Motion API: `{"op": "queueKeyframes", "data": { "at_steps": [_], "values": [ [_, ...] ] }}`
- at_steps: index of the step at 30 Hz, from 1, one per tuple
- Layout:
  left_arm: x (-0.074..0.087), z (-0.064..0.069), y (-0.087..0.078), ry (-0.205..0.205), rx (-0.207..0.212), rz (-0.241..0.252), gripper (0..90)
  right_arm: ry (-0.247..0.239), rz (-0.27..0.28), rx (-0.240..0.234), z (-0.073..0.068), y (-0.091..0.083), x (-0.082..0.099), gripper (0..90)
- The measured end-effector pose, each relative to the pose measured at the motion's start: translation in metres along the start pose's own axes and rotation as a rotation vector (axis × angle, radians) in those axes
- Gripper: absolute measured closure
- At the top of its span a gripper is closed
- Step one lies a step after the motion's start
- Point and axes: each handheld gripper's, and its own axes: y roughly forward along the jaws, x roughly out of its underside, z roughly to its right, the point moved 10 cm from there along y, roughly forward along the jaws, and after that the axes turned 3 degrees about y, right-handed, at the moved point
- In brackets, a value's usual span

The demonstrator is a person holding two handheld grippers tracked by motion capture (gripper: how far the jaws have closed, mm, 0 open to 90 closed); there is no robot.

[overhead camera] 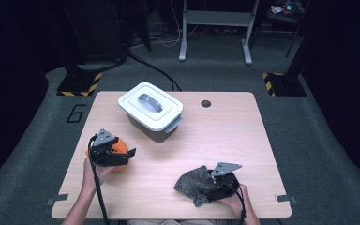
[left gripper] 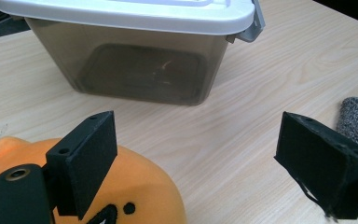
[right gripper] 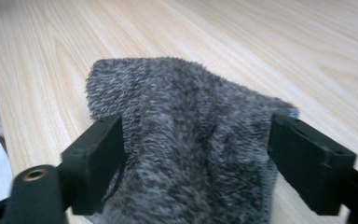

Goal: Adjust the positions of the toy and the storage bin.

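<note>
Smoky-walled storage box (left gripper: 140, 70), white lid (overhead camera: 150, 105) closed, looks empty; left hand-held gripper (left gripper: 205, 163) gapes over an orange toy (left gripper: 140, 196), right hand-held gripper (right gripper: 193, 158) straddles a grey cloth (right gripper: 191, 140), jaws spread.

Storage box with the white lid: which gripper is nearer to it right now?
Left. The left gripper sits over the orange toy, just in front of the box. The right gripper is farther back, straddling the grey cloth.

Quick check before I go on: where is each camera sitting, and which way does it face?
High view: above the person's side, facing forward and down on the table; forearms enter below.
Left gripper view: on the left gripper, facing the lidded bin; jaws apart.
Right gripper view: on the right gripper, jaws astride the grey cloth.
Both gripper views show the cloth.
</note>
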Motion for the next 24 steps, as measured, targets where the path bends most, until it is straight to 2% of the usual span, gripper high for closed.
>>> {"op": "queueKeyframes", "data": {
  "at_steps": [5, 6, 7, 9, 11, 12, 13, 15, 16, 19, 22, 24],
  "values": [
    [-0.003, -0.001, 0.001, -0.004, 0.002, 0.002, 12.3, 0.032, 0.043, 0.025, 0.013, -0.014, -0.006, 10.2],
    [-0.004, 0.000, 0.001, -0.005, 0.005, 0.001, 12.3, 0.032, 0.053, 0.033, 0.018, -0.017, -0.007, 9.1],
    [-0.005, -0.001, 0.002, -0.004, 0.004, 0.001, 12.2, 0.053, 0.072, 0.059, 0.028, -0.025, -0.007, 8.2],
    [-0.006, -0.002, 0.003, -0.007, 0.006, 0.002, 12.3, 0.064, 0.078, 0.067, 0.033, -0.028, -0.007, 7.7],
    [-0.007, -0.003, 0.004, -0.015, 0.006, 0.008, 12.2, 0.088, 0.090, 0.136, 0.056, -0.038, -0.003, 6.3],
    [-0.007, -0.003, 0.004, -0.014, 0.008, 0.005, 12.2, 0.088, 0.090, 0.136, 0.056, -0.038, -0.003, 6.3],
    [-0.009, -0.003, 0.006, -0.019, 0.009, 0.005, 12.2, 0.105, 0.101, 0.207, 0.078, -0.044, 0.001, 6.0],
    [-0.010, -0.004, 0.007, -0.014, 0.011, 0.005, 12.2, 0.119, 0.106, 0.268, 0.095, -0.048, 0.007, 5.6],
    [-0.012, -0.003, 0.007, -0.020, 0.017, 0.006, 12.2, 0.119, 0.106, 0.268, 0.095, -0.048, 0.007, 5.6],
    [-0.017, -0.003, 0.010, -0.023, 0.018, 0.015, 12.2, 0.155, 0.112, 0.338, 0.119, -0.053, 0.015, 5.0],
    [-0.023, -0.002, 0.014, -0.019, 0.020, 0.018, 12.1, 0.202, 0.070, 0.372, 0.142, -0.052, 0.029, 2.8],
    [-0.025, -0.002, 0.015, -0.018, 0.018, 0.017, 12.2, 0.213, 0.049, 0.382, 0.147, -0.051, 0.032, 2.2]
  ]
}}
